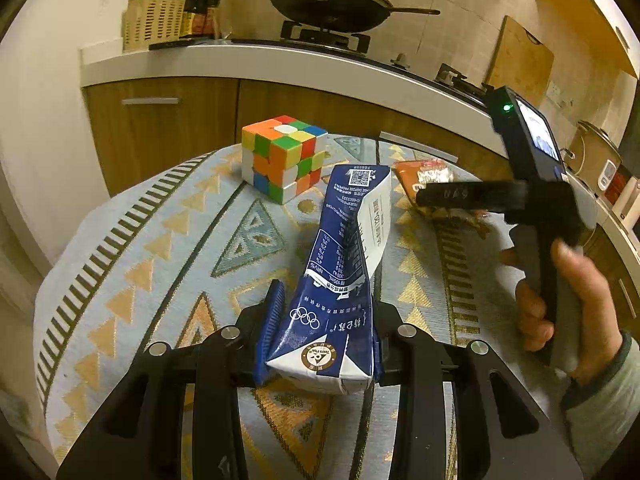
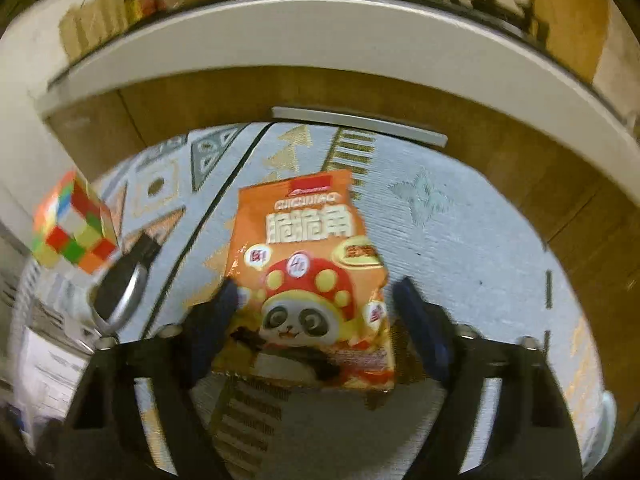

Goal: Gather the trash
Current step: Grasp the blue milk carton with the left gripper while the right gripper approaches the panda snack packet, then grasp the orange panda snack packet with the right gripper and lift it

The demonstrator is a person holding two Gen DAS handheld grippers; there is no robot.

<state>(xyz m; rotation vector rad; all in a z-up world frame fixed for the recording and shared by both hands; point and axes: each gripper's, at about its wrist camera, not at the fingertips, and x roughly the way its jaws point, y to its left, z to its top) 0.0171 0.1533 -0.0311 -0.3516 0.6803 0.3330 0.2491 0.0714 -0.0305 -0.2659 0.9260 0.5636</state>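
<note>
My left gripper (image 1: 326,312) is shut on a crushed blue and white milk carton (image 1: 344,252), squeezed between its blue pads and held over the patterned tablecloth (image 1: 160,248). An orange snack bag (image 2: 312,280) with a panda print lies flat on the cloth between the fingers of my right gripper (image 2: 316,292), which is open around it. In the left wrist view the right gripper (image 1: 472,196) hovers over the same bag (image 1: 424,176) at the table's far right.
A Rubik's cube (image 1: 282,156) stands on the cloth behind the carton; it also shows in the right wrist view (image 2: 74,228). A kitchen counter (image 1: 280,60) with a wok (image 1: 332,4) and wooden cabinets runs behind the table.
</note>
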